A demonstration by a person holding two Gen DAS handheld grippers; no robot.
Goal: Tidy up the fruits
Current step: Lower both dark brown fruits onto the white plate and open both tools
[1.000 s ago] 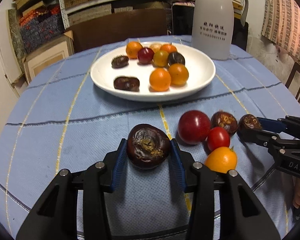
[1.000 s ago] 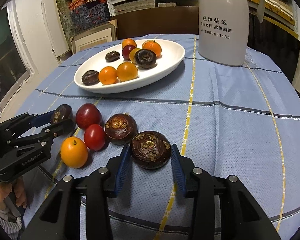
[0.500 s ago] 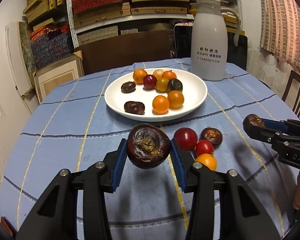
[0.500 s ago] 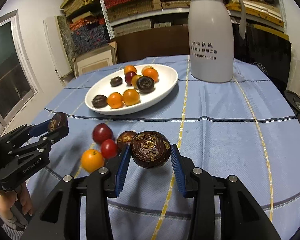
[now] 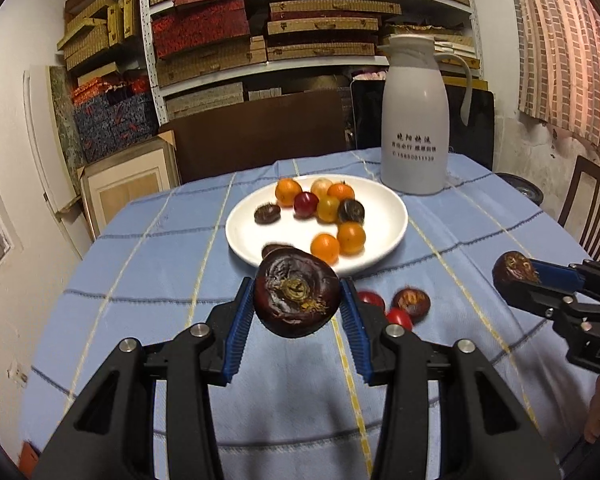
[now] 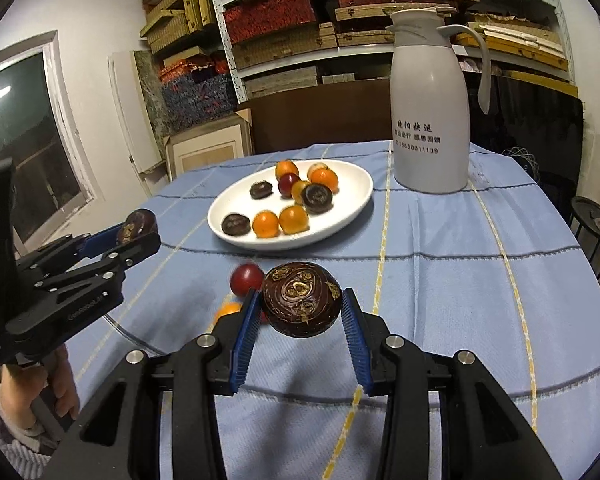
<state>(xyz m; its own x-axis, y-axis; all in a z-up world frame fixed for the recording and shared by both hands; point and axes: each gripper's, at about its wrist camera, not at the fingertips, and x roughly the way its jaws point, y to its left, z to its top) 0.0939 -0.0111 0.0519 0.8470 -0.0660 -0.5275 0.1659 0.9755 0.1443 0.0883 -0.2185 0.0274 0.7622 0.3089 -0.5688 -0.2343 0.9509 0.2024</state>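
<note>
Fruits are clamped in both tools: a dark water chestnut (image 5: 297, 299) is gripped by the left tool (image 5: 298, 312), and a second chestnut (image 6: 302, 299) is pinched in the right tool (image 6: 300, 316), both held above the blue tabletop (image 5: 140, 264). Beyond them, loose red fruit (image 6: 246, 279) is seen on the cloth. Farther back, oranges and chestnuts are gathered on a white plate (image 5: 380, 248), with a white jug (image 5: 414, 120) behind.

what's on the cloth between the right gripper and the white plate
In the right wrist view, a loose red fruit lies on the blue tablecloth between the right gripper and the white plate; beyond it the cloth is bare.
</note>
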